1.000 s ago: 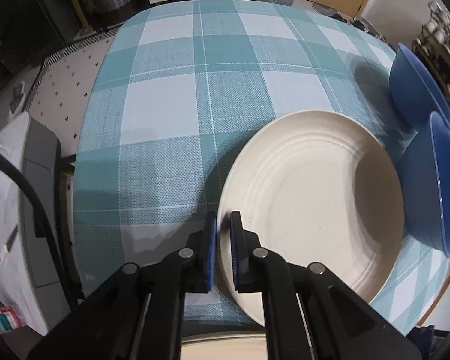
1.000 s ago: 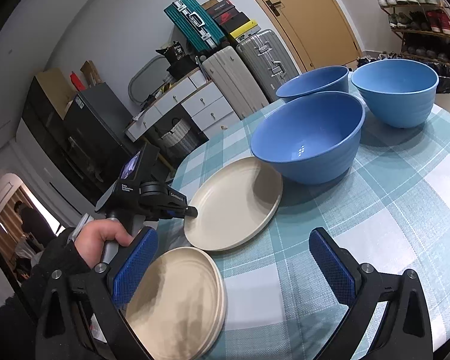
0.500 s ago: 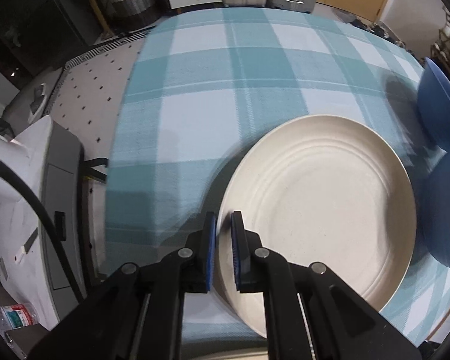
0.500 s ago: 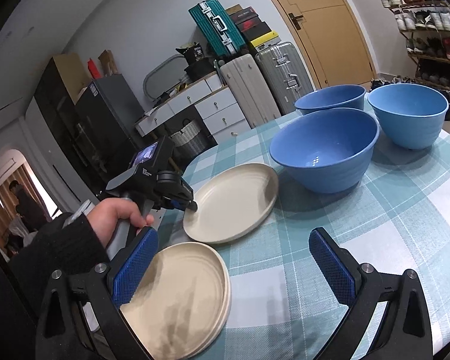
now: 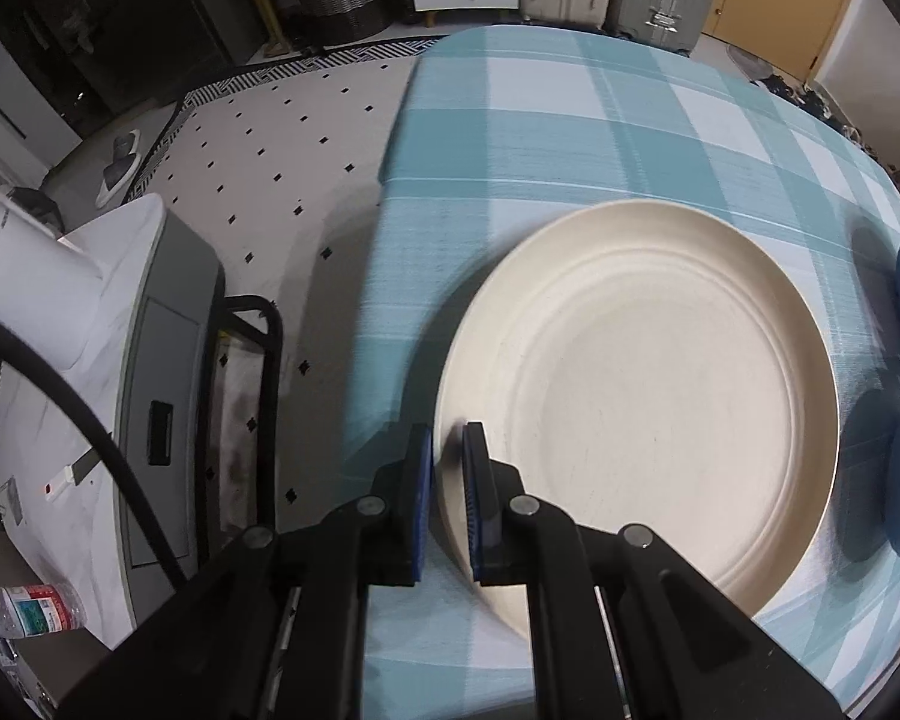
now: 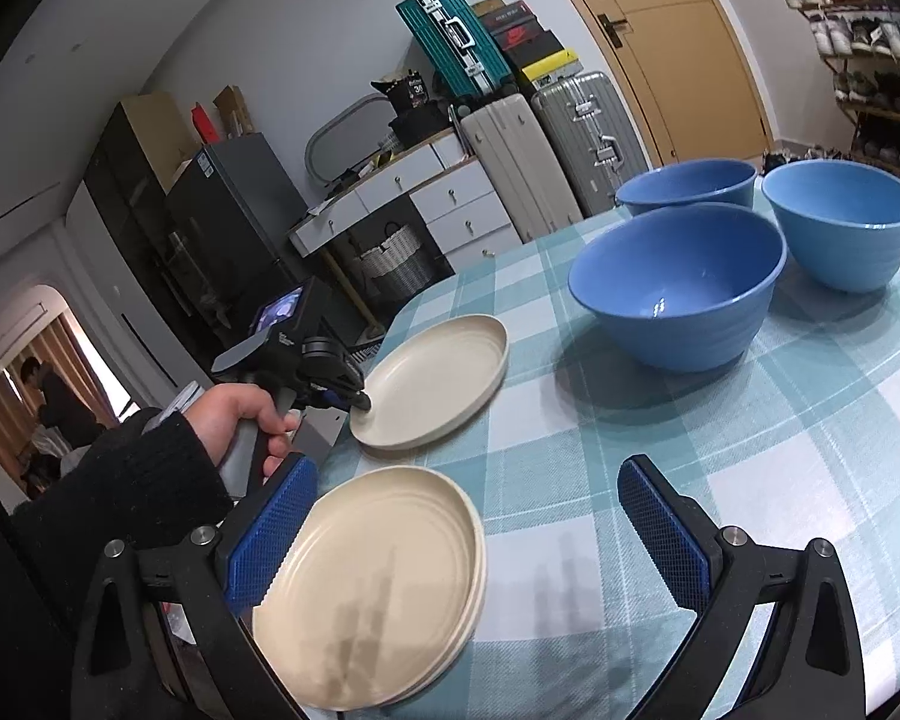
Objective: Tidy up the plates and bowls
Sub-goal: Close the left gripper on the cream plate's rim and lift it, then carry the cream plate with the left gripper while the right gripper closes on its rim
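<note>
Plates first: at the left of the right wrist view, a person's left hand (image 6: 243, 414) in a black knitted sleeve (image 6: 120, 492) carries the left gripper (image 6: 363, 402), whose blue-padded fingers (image 5: 419, 504) are pinched narrow on the near rim of a single cream plate (image 5: 660, 408), one pad outside the rim and one inside. That plate is round and matte, with shallow concentric steps in its well and a low raised lip, and sits near the left edge of the desk (image 5: 540, 138), which is covered by a teal-and-white checked woven cloth. Compared with a second ago, the held plate has slid toward the desk's left edge: more of the tiled floor (image 5: 270, 138) now shows beside it, and the blue bowls have almost left the left wrist view. Nearer the camera lies a stack of cream plates (image 6: 378, 588) of the same shape, overhanging the front edge of the desk just as before. Further right, the right gripper (image 6: 474, 540) hangs above the cloth with its textured blue fingers (image 6: 660, 534) spread wide and nothing between them, much where it was. Toward the far right stand three smooth, glossy blue bowls: a deep blue one in front (image 6: 678, 288), another behind it (image 6: 690, 183), and a lighter blue one at the right (image 6: 843, 222), close together.
</note>
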Tool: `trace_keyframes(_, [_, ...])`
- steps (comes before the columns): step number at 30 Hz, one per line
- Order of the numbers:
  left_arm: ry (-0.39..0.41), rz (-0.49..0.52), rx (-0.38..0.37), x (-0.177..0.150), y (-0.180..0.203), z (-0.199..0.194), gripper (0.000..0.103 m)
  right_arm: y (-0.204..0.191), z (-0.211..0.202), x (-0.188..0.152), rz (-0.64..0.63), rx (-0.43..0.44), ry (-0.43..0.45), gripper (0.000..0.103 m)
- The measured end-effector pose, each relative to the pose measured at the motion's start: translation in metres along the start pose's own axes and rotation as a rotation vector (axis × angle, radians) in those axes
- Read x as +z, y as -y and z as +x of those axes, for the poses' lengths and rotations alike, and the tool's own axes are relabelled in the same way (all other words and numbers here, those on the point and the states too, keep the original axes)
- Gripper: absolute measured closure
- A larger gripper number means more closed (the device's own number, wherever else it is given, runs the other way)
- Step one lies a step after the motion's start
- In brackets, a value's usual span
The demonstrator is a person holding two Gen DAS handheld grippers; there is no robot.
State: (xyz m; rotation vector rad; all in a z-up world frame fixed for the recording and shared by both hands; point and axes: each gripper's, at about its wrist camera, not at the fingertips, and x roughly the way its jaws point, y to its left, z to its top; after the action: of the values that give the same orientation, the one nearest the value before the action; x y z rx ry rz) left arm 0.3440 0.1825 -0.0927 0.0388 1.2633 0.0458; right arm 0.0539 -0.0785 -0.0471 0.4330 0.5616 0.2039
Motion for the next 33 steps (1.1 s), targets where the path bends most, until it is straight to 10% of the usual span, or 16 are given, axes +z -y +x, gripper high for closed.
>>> trace_keyframes(9, [0.016,-0.012,0.022,-0.011,-0.014,-0.005,0.093,-0.011,-0.008,0.001,-0.048,0.025,0.046,0.001])
trace_keyframes(11, [0.032,0.0,0.034,-0.015,-0.013,-0.007,0.085,-0.01,-0.01,0.001,-0.045,0.021,0.049,0.001])
trace_keyframes(13, [0.048,-0.001,0.047,-0.018,-0.013,-0.009,0.056,-0.009,-0.013,0.001,-0.06,0.012,0.078,0.001])
trace_keyframes(22, [0.171,-0.196,-0.003,-0.035,-0.045,-0.04,0.055,-0.037,-0.045,0.027,-0.264,0.02,0.245,0.001])
trace_keyframes(30, [0.402,-0.31,-0.061,-0.073,-0.066,-0.1,0.052,-0.066,-0.048,0.091,-0.367,0.024,0.219,0.001])
trace_keyframes(33, [0.476,-0.295,-0.029,-0.085,-0.067,-0.118,0.017,-0.09,-0.034,0.115,-0.452,0.066,0.181,0.001])
